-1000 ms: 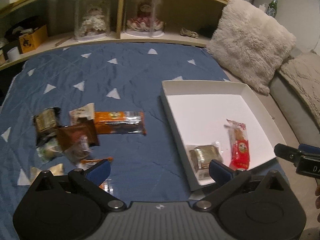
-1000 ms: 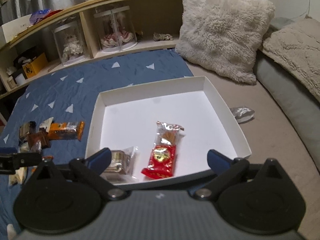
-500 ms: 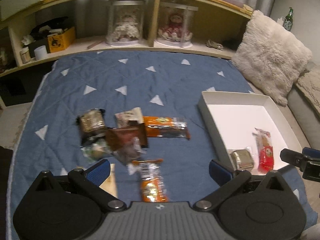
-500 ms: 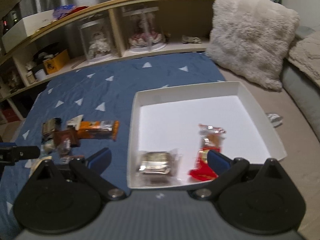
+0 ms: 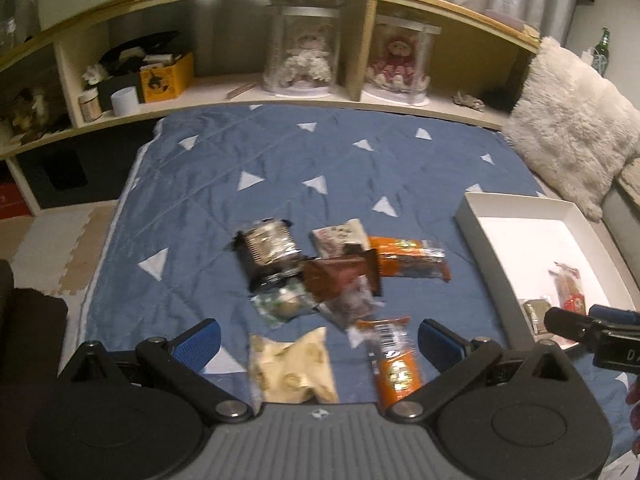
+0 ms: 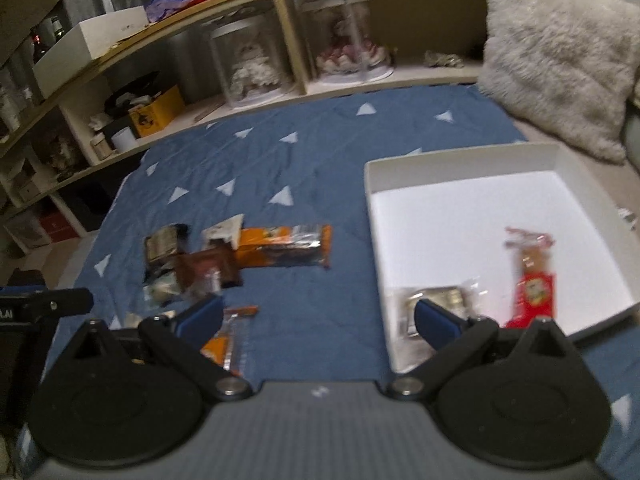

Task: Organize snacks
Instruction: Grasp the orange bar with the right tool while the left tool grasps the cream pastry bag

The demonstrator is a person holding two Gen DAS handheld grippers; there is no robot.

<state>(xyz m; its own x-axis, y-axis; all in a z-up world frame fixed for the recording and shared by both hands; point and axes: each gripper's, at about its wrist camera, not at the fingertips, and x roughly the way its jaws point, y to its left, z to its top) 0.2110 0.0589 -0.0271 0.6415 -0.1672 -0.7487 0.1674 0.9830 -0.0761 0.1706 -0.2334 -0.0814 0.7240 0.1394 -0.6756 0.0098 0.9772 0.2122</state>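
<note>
Left gripper [image 5: 316, 340] hangs wide open over the snack pile [image 5: 320, 276] beside the white box [image 5: 480, 236], lined up to grab; right gripper [image 6: 318, 318] open too, empty.

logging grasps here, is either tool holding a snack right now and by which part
Nothing is held. The left tool and the right tool are both open, with no snack between their fingers.
</note>
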